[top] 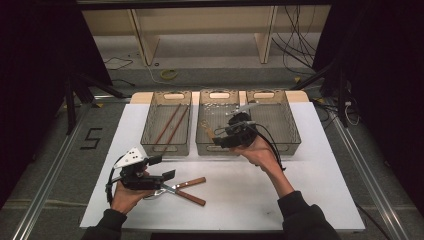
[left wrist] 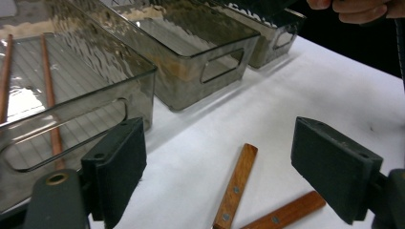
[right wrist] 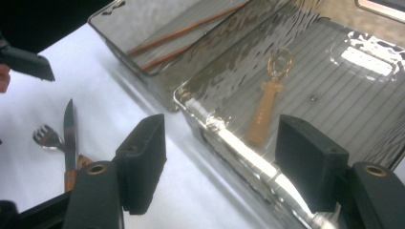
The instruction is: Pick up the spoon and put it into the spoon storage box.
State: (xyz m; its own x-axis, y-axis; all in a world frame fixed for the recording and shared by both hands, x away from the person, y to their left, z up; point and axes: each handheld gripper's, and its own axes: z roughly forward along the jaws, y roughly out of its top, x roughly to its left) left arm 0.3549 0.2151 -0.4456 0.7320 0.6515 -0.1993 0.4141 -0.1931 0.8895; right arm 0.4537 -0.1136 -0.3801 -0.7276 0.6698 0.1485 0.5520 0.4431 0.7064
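Note:
My left gripper (top: 165, 167) (left wrist: 219, 157) stands open at the near left of the white table, nothing between its jaws. Just beyond them lie a knife (top: 192, 198) (right wrist: 69, 129) and a fork (top: 192, 182) (right wrist: 46, 137), both with wooden handles (left wrist: 235, 186). Over the front rim of the middle bin (top: 218, 95) my right gripper (top: 222, 140) (right wrist: 224, 162) hangs open and empty. A wooden-handled spoon (right wrist: 265, 112) (top: 206, 131) lies on that bin's floor below it. Two brown chopsticks (top: 170, 125) (left wrist: 50, 95) (right wrist: 186, 31) rest in the left bin (top: 165, 148).
Three smoky see-through bins stand side by side at the back of the table; the right bin (top: 292, 130) is beside my right hand. Table legs and loose cables lie on the floor beyond. Metal rails run along both sides of the table.

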